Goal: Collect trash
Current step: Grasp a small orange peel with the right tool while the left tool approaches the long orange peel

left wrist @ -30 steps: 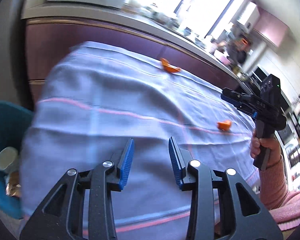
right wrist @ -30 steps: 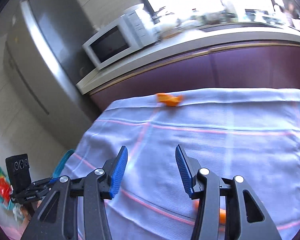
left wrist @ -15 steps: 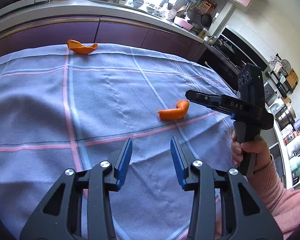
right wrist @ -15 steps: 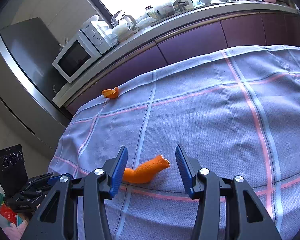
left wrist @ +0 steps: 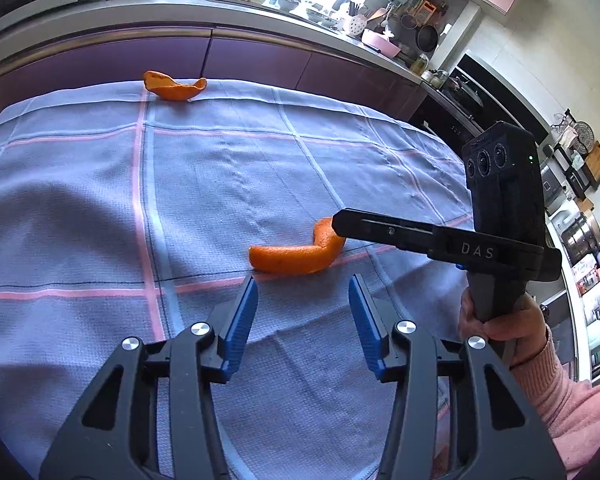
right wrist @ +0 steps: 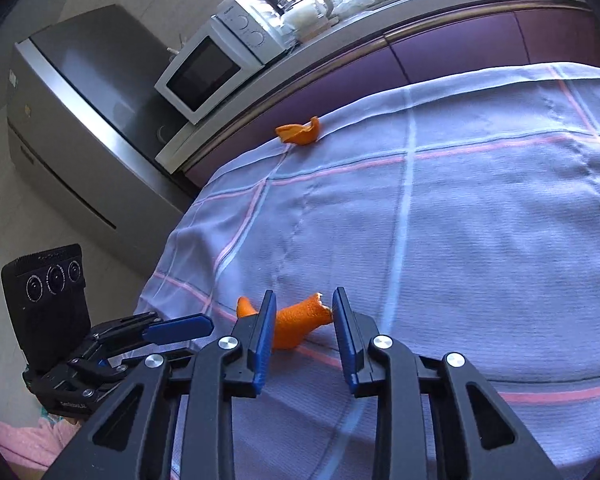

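My right tool (right wrist: 303, 314) has just been closing around the near orange peel (right wrist: 296, 322) on the cloth-covered surface (right wrist: 460, 240) — the peel sits between its blue pads, though I can't tell if they pinch it yet. My left tool (left wrist: 303, 312) hangs empty just short of it, jaws widening. A second peel (left wrist: 175, 87) lies at the cloth's far edge.

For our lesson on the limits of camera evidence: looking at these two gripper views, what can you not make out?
- Near orange peel, right wrist view: its middle is hidden behind a finger of the right gripper, whose jaws have just been closing around it; pad contact is unclear.
- The same peel's far end, left wrist view: covered by the right gripper's finger.
- Countertop items, both views: too small and washed out by window glare.
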Tool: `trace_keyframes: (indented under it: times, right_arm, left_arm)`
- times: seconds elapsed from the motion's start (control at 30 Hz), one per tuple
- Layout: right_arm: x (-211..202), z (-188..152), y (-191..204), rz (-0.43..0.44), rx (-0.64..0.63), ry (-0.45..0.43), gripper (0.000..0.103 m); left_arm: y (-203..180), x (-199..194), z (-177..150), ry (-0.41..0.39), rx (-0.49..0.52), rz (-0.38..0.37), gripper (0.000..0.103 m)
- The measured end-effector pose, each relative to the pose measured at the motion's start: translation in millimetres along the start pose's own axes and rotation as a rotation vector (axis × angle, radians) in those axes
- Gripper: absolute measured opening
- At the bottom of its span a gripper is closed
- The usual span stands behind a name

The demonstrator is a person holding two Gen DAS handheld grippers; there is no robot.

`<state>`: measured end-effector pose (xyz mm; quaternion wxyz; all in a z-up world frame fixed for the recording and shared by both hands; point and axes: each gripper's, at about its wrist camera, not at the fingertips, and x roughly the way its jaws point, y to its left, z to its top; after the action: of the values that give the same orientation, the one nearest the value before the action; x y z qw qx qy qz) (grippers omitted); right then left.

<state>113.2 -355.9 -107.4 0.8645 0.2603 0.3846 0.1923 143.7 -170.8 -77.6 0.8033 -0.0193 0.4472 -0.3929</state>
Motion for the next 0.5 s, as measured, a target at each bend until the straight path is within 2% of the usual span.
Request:
trace_keyframes:
  times: [0.13, 0.33, 0.5]
  right_arm:
    - [11.6, 3.0, 13.9, 0.028, -0.049, 0.054, 0.029]
    - [6.7, 32.6, 15.4, -0.017, -0.086, 0.017, 0.040]
    - [27.4, 73.5, 16.8, -0.071, -0.121, -0.013, 0.046]
  left_arm:
    - [10.6, -0.8, 0.9, -0.001, -0.032, 0.030, 0.049]
    - [15.4, 4.1, 6.7, -0.001, -0.040, 0.067, 0.050]
    - [11.5, 12.2, 11.2, 0.006, -0.013, 0.097, 0.051]
